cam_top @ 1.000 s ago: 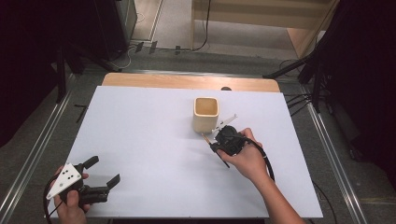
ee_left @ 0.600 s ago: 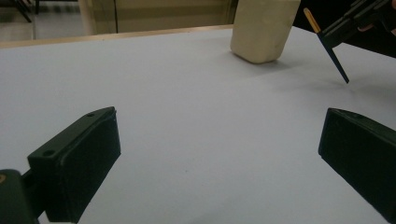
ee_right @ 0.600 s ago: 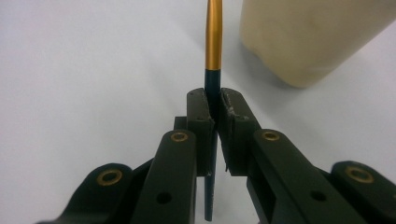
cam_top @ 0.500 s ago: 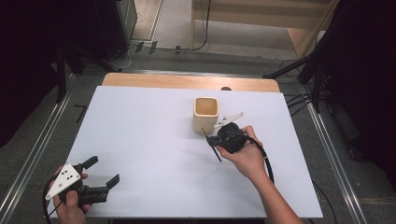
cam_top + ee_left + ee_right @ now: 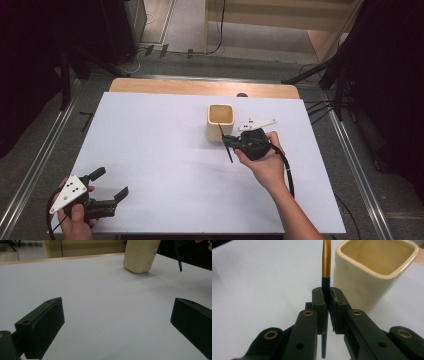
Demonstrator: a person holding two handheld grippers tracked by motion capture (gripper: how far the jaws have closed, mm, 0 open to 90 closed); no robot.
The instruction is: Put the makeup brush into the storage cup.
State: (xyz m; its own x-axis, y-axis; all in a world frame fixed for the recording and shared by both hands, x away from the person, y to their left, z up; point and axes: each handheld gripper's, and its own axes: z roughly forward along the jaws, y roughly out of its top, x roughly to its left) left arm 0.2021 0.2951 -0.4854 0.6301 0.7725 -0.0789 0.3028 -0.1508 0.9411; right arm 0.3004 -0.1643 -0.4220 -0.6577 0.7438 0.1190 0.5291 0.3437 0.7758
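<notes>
Both forearms are bare, no sleeves showing. The left gripper (image 5: 111,183) is black, with two flat block-shaped jaws, each showing small screw holes along the top edge, and a white three-cornered plate (image 5: 69,192) dotted with black marks. The right gripper (image 5: 326,298) is black too, its linked arms pinned with brass-ringed rivets (image 5: 308,313). It carries a white plate (image 5: 256,123) and a black cable (image 5: 288,170).
</notes>
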